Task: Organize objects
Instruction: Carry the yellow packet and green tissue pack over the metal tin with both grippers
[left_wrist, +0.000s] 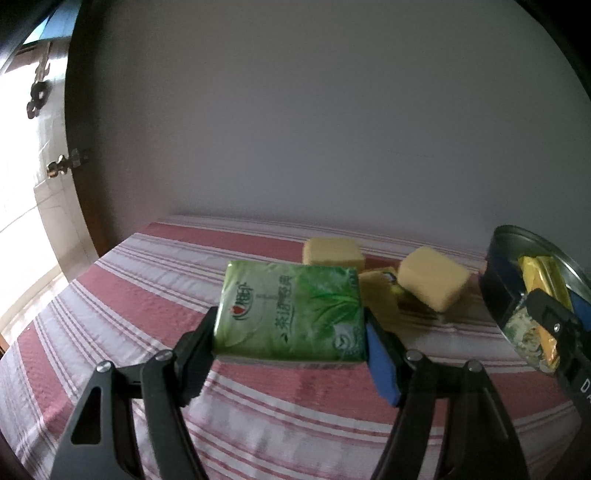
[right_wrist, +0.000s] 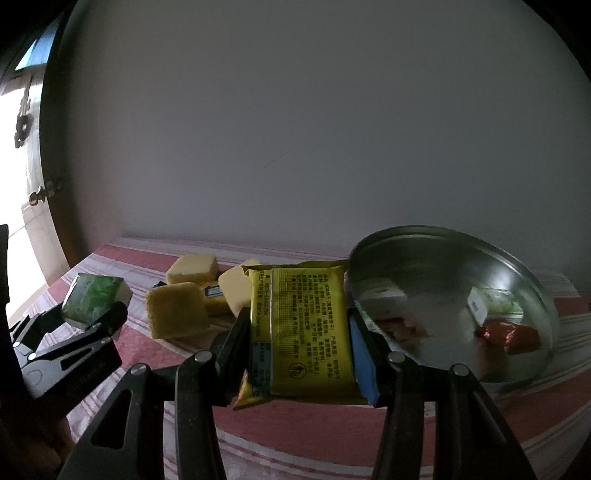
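The left hand-held gripper (left_wrist: 290, 334) is clamped across a green tissue pack (left_wrist: 291, 314), holding it clear above the desk (left_wrist: 129, 280), which is covered in a red-and-white striped cloth. The right hand-held gripper (right_wrist: 295, 350) is closed on a yellow snack packet (right_wrist: 301, 328), its printed back facing the camera, also lifted off the cloth. Behind both, near the wall, lie several yellow sponges (right_wrist: 177, 314) bunched together, with a small dark-labelled item half hidden among them. To the right a round metal tin (right_wrist: 450, 302) stands tilted, just beside the yellow packet and partly behind the gripper's right finger; its shiny inside shows a red wrapped item (right_wrist: 509, 338) and a pale box, possibly a reflection.
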